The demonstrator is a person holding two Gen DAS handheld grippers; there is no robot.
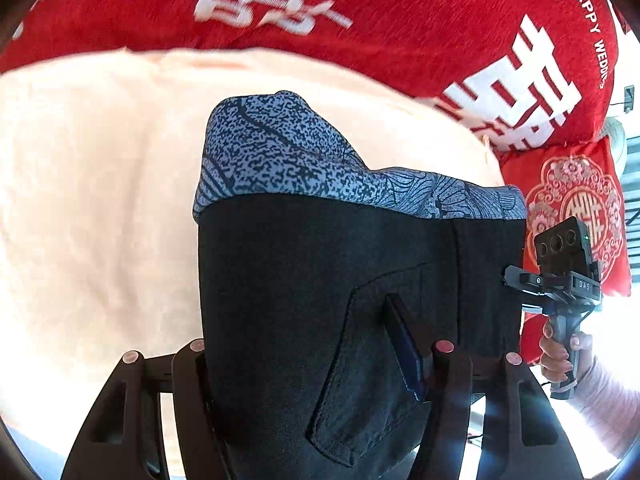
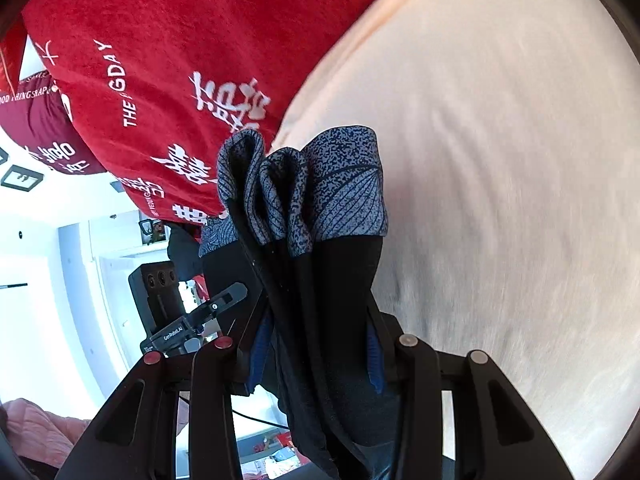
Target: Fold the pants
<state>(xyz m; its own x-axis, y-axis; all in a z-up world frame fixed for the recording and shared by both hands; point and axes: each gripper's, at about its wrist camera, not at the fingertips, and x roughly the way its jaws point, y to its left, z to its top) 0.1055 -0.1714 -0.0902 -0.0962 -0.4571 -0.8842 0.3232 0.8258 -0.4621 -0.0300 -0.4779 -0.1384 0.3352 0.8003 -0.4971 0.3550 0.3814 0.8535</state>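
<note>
The pants (image 1: 320,280) are black with a blue-grey patterned waistband (image 1: 280,152) and a back pocket. They hang lifted above a cream bed sheet (image 1: 80,200). My left gripper (image 1: 316,356) is shut on the pants fabric, which fills the gap between its fingers. My right gripper (image 2: 316,344) is shut on the bunched pants (image 2: 328,280), the waistband (image 2: 312,184) folded in pleats just past its fingers. The right gripper also shows at the right edge of the left wrist view (image 1: 560,280), held by a hand.
A red blanket (image 1: 360,12) with white characters lies beyond the sheet, also in the right wrist view (image 2: 160,60). A red embroidered pillow (image 1: 576,208) sits at the right. The cream sheet (image 2: 500,160) spreads beneath the pants. White room furniture (image 2: 60,260) shows at the left.
</note>
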